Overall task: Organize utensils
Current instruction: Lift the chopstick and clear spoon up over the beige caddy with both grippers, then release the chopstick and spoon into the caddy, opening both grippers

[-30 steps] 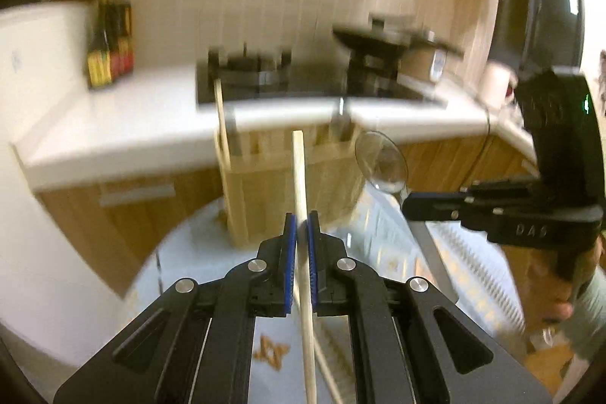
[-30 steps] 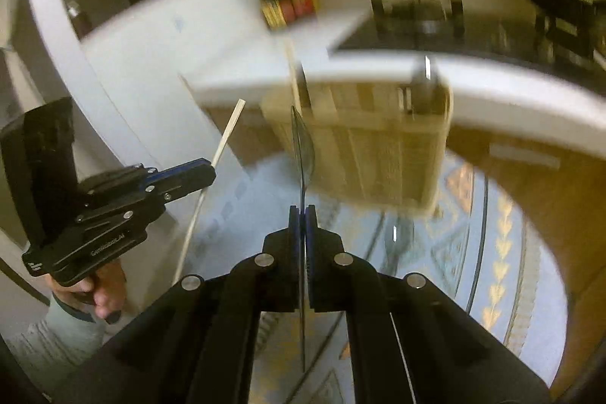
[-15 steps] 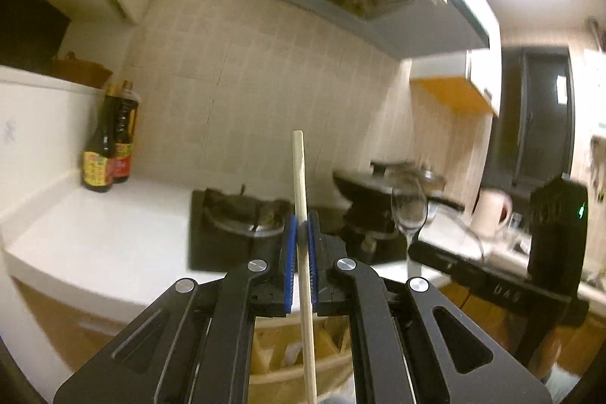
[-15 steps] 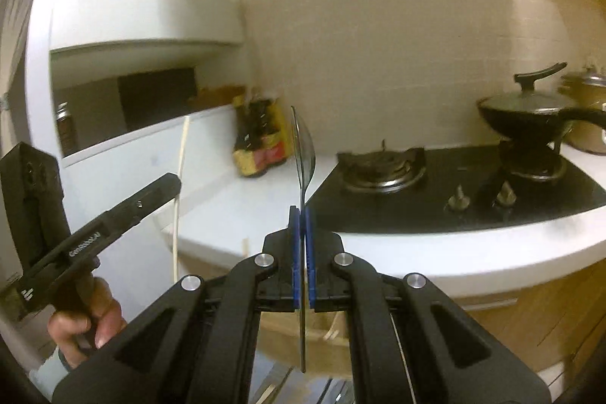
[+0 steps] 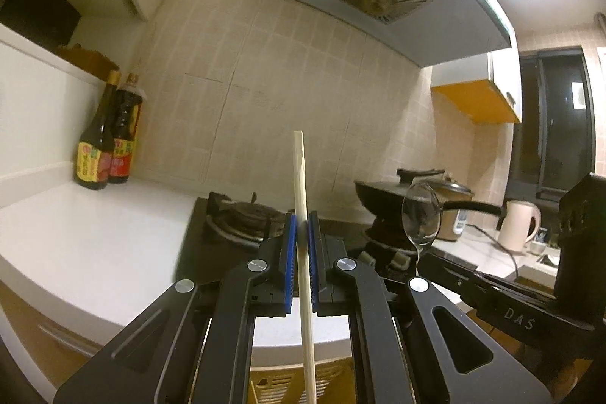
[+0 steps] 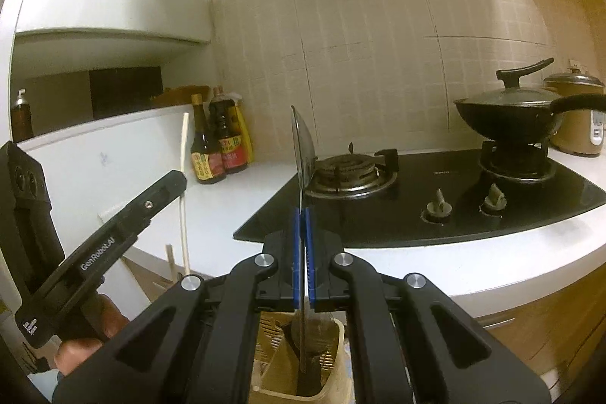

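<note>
My left gripper [image 5: 299, 226] is shut on a pale wooden chopstick [image 5: 302, 184], which stands upright and runs down past the bottom of the left wrist view. The right gripper [image 6: 302, 214] is shut on a metal spoon [image 6: 303, 146], seen edge-on with the bowl upward. In the left wrist view that spoon [image 5: 421, 214] shows its bowl to my right above the other gripper's body [image 5: 522, 313]. In the right wrist view the left gripper [image 6: 178, 180] and its chopstick [image 6: 184, 154] sit at the left. A beige slotted utensil holder [image 6: 329, 366] lies below the right gripper, with dark utensils inside.
A white countertop [image 5: 94, 233] holds a black gas hob [image 6: 416, 199] with a lidded wok [image 6: 519, 116]. Sauce bottles [image 6: 216, 146] stand in the corner. A rice cooker [image 6: 575, 112] and a kettle [image 5: 517, 226] are to the right. A person's hand [image 6: 87, 332] holds the left gripper.
Both grippers tilted up from a downward look at the utensil holder on the patterned floor to a level look at the counter and hob. Each keeps its utensil.
</note>
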Tool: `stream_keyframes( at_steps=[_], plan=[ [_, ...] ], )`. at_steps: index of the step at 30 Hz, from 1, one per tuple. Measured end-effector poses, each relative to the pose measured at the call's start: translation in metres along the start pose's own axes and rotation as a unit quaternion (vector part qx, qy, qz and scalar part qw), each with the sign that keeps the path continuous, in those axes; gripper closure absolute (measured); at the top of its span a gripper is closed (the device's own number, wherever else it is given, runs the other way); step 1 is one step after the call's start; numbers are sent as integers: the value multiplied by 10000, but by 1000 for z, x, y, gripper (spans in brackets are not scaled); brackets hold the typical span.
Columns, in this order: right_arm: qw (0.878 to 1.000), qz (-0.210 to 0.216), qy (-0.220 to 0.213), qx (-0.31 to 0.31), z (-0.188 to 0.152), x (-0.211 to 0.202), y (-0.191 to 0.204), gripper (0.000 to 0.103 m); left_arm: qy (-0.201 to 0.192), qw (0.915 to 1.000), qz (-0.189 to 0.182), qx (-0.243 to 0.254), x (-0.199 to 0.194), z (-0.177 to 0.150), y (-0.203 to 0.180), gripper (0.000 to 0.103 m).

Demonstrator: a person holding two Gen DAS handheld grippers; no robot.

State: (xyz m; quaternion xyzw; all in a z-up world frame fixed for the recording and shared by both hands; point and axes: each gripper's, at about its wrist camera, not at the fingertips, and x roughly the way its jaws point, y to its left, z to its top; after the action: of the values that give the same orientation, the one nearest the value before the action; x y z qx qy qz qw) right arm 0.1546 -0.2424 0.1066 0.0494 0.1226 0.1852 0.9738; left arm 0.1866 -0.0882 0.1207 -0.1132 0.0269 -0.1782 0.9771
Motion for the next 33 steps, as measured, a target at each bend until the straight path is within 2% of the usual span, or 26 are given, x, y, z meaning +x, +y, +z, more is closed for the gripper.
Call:
stream_keyframes(
  at_steps=[12, 13, 15, 17, 22, 24, 26, 29, 31, 33],
  plan=[
    [9998, -19, -148, -138, -26, -4, 0, 101, 41, 9997, -1, 244, -2, -25, 0, 98],
    [9998, -6, -110, -167, -27, -5, 1, 101, 46, 9997, -5, 250, -4, -27, 0, 96],
    [9999, 53, 7, -162, -29, -9, 0, 100, 102, 9996, -27, 267, -8, -27, 1, 84],
    [9999, 86, 66, -101, -32, -14, -3, 100, 116, 9996, -46, 257, -15, -27, 3, 75],
    [9993, 201, 300, 90, -35, -32, -11, 100, 232, 9994, -161, 195, -37, -19, 7, 71],
    [9982, 321, 478, 142, -36, -42, -13, 100, 332, 9990, -240, 152, -49, -14, 10, 65],
    [9972, 384, 620, 137, -36, -53, -13, 100, 413, 9987, -253, 150, -60, -10, 11, 65],
    [9936, 549, 975, 138, -40, -67, -11, 91, 689, 9969, -377, 60, -79, -1, 14, 61],
    [9894, 692, 1261, 212, -45, -76, -8, 77, 923, 9947, -461, 16, -88, 2, 13, 55],
    [9856, 752, 1486, 284, -50, -82, -5, 75, 1257, 9907, -525, 4, -96, 1, 12, 48]
  ],
)
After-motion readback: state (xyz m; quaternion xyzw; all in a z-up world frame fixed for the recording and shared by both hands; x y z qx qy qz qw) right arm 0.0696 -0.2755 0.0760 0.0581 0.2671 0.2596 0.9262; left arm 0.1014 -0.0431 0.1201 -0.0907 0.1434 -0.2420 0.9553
